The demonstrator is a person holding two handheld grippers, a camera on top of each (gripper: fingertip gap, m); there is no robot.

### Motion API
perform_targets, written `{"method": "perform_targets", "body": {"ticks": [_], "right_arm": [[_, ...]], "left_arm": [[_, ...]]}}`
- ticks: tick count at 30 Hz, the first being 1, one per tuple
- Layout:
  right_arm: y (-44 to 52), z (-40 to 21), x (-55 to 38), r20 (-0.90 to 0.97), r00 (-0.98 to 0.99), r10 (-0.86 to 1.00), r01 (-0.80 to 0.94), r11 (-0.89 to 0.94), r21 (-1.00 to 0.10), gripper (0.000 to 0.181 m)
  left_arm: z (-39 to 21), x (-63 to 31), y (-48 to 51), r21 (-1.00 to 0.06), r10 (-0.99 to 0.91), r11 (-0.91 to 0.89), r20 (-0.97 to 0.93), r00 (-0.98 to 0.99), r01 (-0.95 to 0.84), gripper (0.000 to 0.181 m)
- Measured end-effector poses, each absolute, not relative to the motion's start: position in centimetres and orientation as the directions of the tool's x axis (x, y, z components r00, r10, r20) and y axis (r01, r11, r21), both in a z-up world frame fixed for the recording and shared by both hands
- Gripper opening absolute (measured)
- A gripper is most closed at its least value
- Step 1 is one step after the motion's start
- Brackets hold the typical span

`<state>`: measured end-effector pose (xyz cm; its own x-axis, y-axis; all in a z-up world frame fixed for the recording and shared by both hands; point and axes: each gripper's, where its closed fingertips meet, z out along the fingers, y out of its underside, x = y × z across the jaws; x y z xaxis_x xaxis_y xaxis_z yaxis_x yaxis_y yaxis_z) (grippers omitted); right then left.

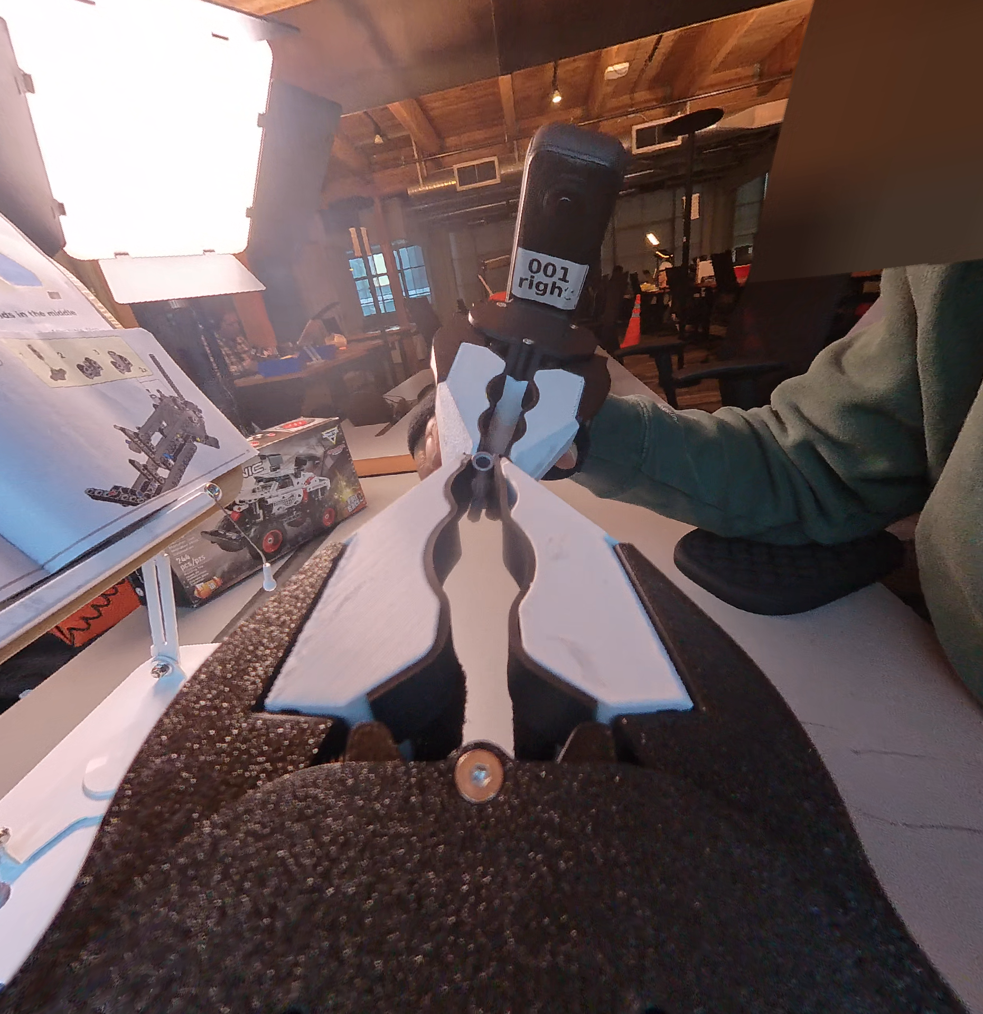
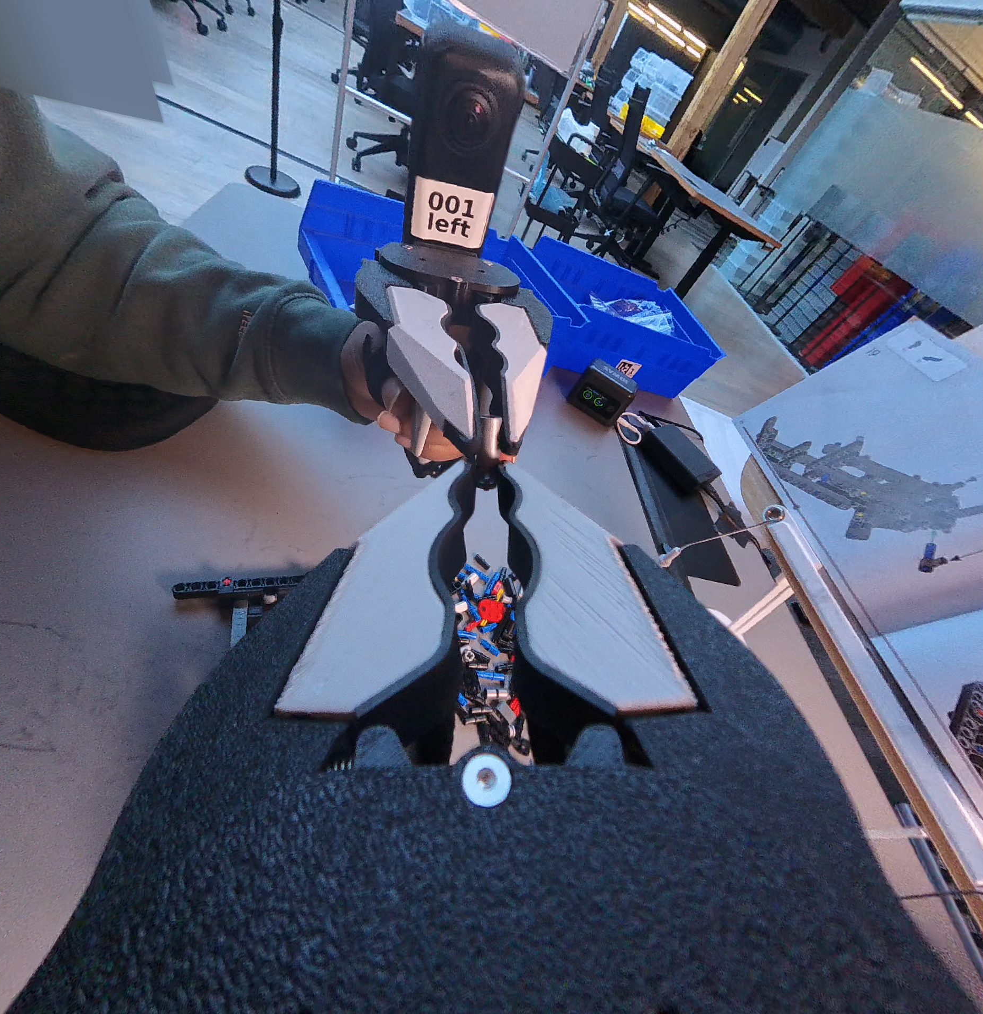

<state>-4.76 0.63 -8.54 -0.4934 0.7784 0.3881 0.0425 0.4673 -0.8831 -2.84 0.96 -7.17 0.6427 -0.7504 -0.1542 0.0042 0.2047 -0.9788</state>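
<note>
Both claws are held up above the surface, tip to tip, and a small grey tube is gripped between them. In the left wrist view, the left claw (image 1: pixel 484 466) is seen clenched on the near end of the grey tube (image 1: pixel 482 462), whose open end faces the camera. The right claw (image 1: pixel 497 433), held by a hand (image 1: pixel 428 439) in a green sleeve (image 1: pixel 752 439), meets it from the far side, so the tube's long axis runs roughly from one claw into the other. In the right wrist view the right claw (image 2: pixel 484 476) is closed on a small dark piece (image 2: pixel 484 480) at the lower end of the grey tube (image 2: pixel 490 436), while the left claw (image 2: pixel 492 439) grips the tube from above. Whether the dark piece is joined to the tube cannot be told. Both claws are equally close to the part, since each touches it.

To the left in the left wrist view, an instruction booklet (image 1: pixel 94 417) is propped on a stand, with a toy truck box (image 1: pixel 291 494) beside it. On the pale surface (image 2: pixel 149 521) in the right wrist view, a black studded beam (image 2: pixel 236 586) lies at left, a heap of small blue, red and black parts (image 2: pixel 486 631) is seen below the claw, and blue bins (image 2: pixel 615 307) stand far behind. A small black device (image 2: pixel 601 392) sits near the bins. The room is a workshop with timber ceilings, desks and office chairs.
</note>
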Motion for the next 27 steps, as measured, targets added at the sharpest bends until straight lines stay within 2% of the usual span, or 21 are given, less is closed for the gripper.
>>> {"method": "perform_targets", "body": {"ticks": [5,7,8,9,10,13,17,20,22,24,26,27], "right_arm": [[1.0,-8.5,-4.6,0.389,-0.494,0.777,0.060,0.477,-0.877,0.006],[4.4,-11.1,-4.7,0.459,-0.428,0.779,0.202,0.577,-0.791,0.005],[4.6,-10.8,-4.4,0.424,-0.433,0.795,0.169,0.533,-0.829,0.005],[3.9,-9.4,-4.0,0.358,-0.456,0.815,0.114,0.453,-0.884,0.005],[3.7,-8.5,-3.9,0.367,-0.452,0.813,0.096,0.453,-0.886,0.005],[2.9,-8.1,-4.0,0.429,-0.442,0.788,0.068,0.506,-0.860,0.006],[3.3,-8.5,-4.2,0.438,-0.430,0.790,0.061,0.509,-0.858,0.006],[3.5,-8.4,-4.3,0.443,-0.417,0.794,0.051,0.507,-0.861,0.006],[3.8,-8.5,-4.3,0.443,-0.416,0.794,0.041,0.503,-0.863,0.006],[4.2,-8.7,-4.3,0.441,-0.412,0.797,0.032,0.496,-0.868,0.006],[4.8,-9.2,-4.4,0.434,-0.404,0.805,0.037,0.489,-0.872,0.006],[5.2,-9.5,-4.5,0.427,-0.401,0.811,0.049,0.485,-0.873,0.006]], "left_arm": [[-6.9,-3.1,0.9,-0.977,-0.759,0.204,-0.123,0.640,0.054,0.006],[-4.0,-5.2,-0.3,-0.932,-0.768,0.273,-0.062,0.638,0.239,0.007],[-2.9,-6.7,-0.9,-0.917,-0.761,0.296,-0.057,0.646,0.268,0.007],[-3.0,-7.6,-1.0,-0.928,-0.729,0.312,-0.097,0.678,0.202,0.007],[-3.1,-8.2,-1.2,-0.935,-0.716,0.312,-0.113,0.689,0.170,0.007],[-3.3,-8.4,-1.5,-0.928,-0.760,0.287,-0.070,0.646,0.238,0.007],[-3.2,-8.1,-2.1,-0.879,-0.866,0.206,0.042,0.499,0.431,0.007],[-3.6,-7.9,-2.0,-0.869,-0.887,0.160,0.081,0.454,0.468,0.007],[-5.8,-7.7,-0.1,-0.933,-0.823,0.143,0.073,0.563,0.331,0.007],[-10.2,-7.9,2.9,-0.997,-0.669,0.080,-0.057,0.741,-0.005,0.007],[-13.6,-8.6,4.8,-0.958,-0.537,0.003,-0.244,0.807,-0.287,0.006],[-14.4,-8.6,5.2,-0.936,-0.513,-0.018,-0.292,0.807,-0.351,0.006]]}}
